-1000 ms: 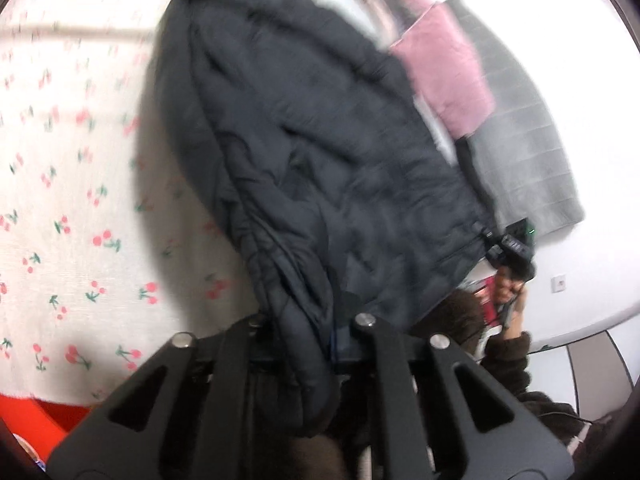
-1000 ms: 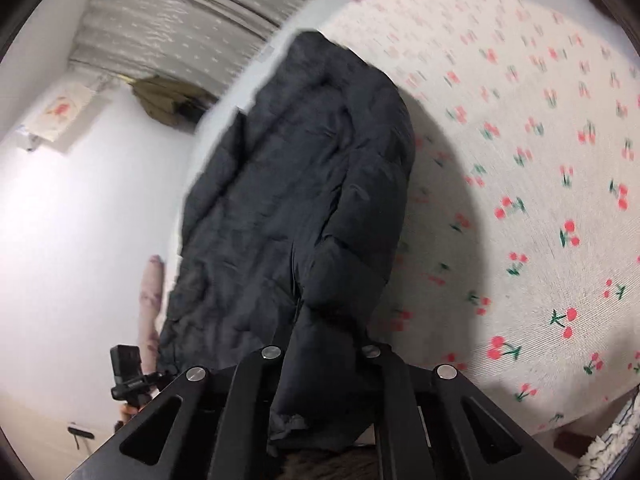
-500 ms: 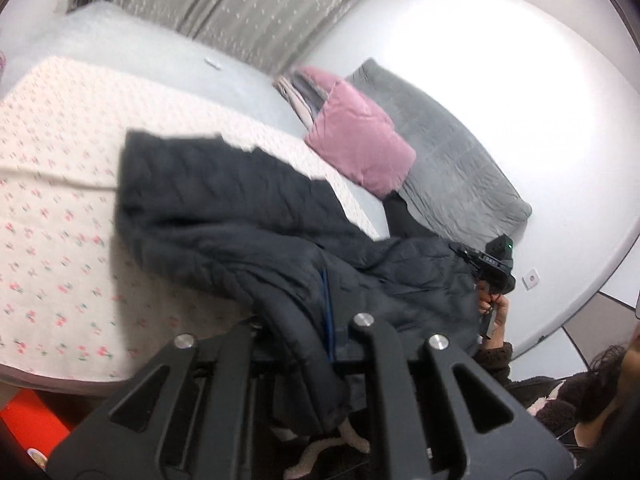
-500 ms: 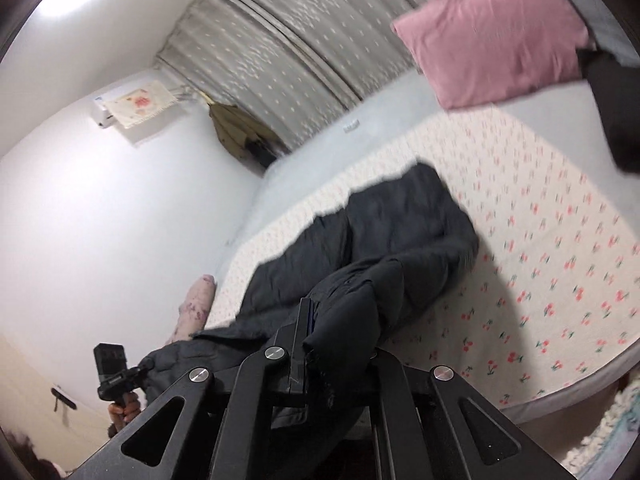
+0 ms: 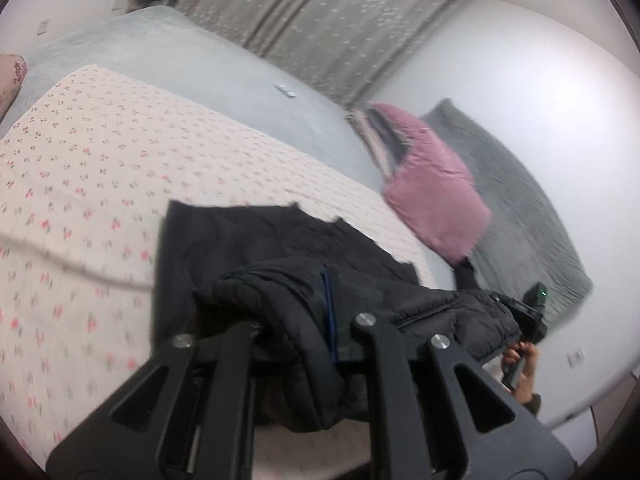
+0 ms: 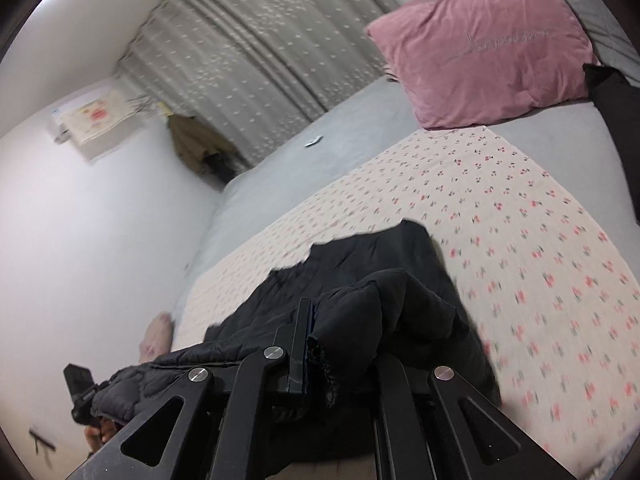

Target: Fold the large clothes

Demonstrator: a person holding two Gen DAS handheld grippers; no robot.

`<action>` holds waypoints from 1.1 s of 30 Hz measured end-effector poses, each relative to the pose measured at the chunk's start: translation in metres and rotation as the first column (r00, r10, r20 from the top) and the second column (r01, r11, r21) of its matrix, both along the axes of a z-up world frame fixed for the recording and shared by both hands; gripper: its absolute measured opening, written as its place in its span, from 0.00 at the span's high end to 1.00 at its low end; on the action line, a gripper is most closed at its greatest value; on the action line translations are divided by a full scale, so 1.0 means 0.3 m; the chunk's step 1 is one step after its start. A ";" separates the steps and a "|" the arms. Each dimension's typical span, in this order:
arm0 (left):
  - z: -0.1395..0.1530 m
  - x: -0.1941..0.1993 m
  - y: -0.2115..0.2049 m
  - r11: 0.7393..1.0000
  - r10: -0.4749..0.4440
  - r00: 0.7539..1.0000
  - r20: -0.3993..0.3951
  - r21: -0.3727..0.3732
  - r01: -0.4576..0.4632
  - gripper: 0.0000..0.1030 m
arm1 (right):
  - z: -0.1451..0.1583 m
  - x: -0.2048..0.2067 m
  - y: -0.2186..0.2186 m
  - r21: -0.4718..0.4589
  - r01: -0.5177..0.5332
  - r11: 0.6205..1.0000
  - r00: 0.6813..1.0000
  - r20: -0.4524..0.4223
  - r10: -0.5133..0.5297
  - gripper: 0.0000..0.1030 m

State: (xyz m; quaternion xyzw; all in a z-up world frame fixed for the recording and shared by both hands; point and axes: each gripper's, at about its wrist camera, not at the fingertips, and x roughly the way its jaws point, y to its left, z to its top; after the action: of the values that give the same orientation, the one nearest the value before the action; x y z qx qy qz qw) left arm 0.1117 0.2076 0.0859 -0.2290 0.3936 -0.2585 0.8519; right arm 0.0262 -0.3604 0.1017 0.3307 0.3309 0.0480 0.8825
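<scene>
A dark quilted jacket hangs between both grippers, its far hem resting on the cherry-print sheet. My left gripper is shut on one bunched edge of the jacket, with padded cloth draped over its fingers. In the right wrist view the jacket trails onto the sheet, and my right gripper is shut on the other edge; the pads are hidden by fabric. The other gripper shows at each view's outer side, held in a hand.
A pink pillow and a grey quilt lie at the bed's head; the pillow also shows in the right wrist view. A grey bedspread, a small white object, patterned curtains and white walls surround the bed.
Both grippers have risen and tilted up from looking down at the sheet. The jacket, spread flat below before, is now lifted at the near edge and stretched between them.
</scene>
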 end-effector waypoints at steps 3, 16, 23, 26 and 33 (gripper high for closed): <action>-0.097 0.153 -0.044 0.997 0.019 0.999 -0.042 0.072 -0.016 0.86 | -0.101 0.167 -0.016 -0.012 0.024 1.000 0.997 -0.075 -0.025 0.93; -0.429 0.381 -0.153 0.979 0.017 0.988 -0.157 0.205 0.016 0.79 | -0.538 0.460 -0.049 -0.016 0.015 1.000 0.966 -0.257 -0.018 0.88; -0.279 0.234 -0.108 0.948 -0.005 0.998 -0.062 0.318 0.025 0.35 | -0.396 0.331 -0.058 -0.064 -0.065 0.996 0.970 -0.237 0.048 0.74; -0.217 0.133 -0.086 0.916 -0.022 0.999 0.034 0.401 0.007 0.26 | -0.318 0.236 -0.052 -0.123 -0.102 0.987 0.976 -0.203 0.076 0.66; -0.289 -0.028 -0.228 0.784 -0.320 0.944 -0.075 0.538 0.309 0.26 | -0.326 0.119 0.156 -0.311 -0.359 0.880 0.910 -0.328 0.255 0.43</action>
State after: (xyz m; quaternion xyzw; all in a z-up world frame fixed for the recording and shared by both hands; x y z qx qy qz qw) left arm 0.1033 0.1391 -0.0008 0.0929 0.4743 -0.2770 0.8305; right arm 0.0620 -0.3134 0.0039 0.1073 0.5028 0.0795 0.8540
